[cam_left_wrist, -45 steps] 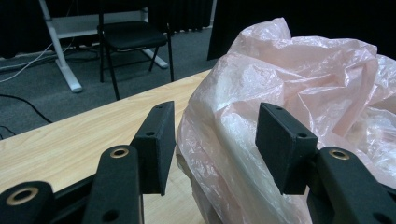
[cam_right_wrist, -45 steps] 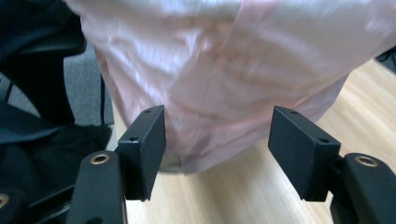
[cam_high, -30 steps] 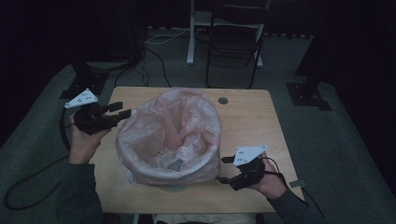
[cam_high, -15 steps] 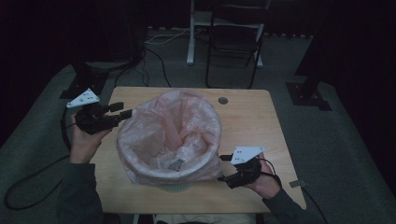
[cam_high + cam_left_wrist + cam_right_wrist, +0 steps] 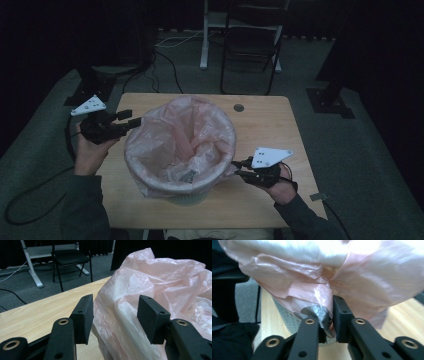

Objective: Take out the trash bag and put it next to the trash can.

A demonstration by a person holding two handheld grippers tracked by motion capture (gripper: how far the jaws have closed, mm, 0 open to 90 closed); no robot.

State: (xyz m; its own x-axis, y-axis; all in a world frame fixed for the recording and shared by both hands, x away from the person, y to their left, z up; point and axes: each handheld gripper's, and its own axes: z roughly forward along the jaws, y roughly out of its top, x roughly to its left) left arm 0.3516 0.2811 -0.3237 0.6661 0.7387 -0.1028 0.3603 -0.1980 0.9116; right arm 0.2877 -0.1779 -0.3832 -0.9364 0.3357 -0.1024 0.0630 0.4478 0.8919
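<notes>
Our right hand-held gripper (image 5: 327,322) has its jaws nearly closed on a pinch of the pink bag (image 5: 181,142), with a crumpled grey scrap caught in the same pinch, low on the near right side of the bin (image 5: 187,199). Our left hand-held gripper (image 5: 115,315) stands wide open, its jaws set either side of a fold of the bag at the far left rim, not yet closed on it.

The step in hand looks like getting a grip on the bag at two opposite points. To do it well, we should bring the left jaws a little further over the fold so they take a doubled layer and not a single thin skin, then close slowly. We keep the right pinch steady and do not pull until both sides hold, or the film may stretch or tear. Any lift should then go evenly on both sides.

The bag is thin, translucent, pale pink film, crinkled and glossy, draped over the rim of a pale round bin that stands in the middle of the wooden surface (image 5: 280,130). Its mouth is open, its edge hangs loose down the outside, and something small and grey lies at the bottom.
</notes>
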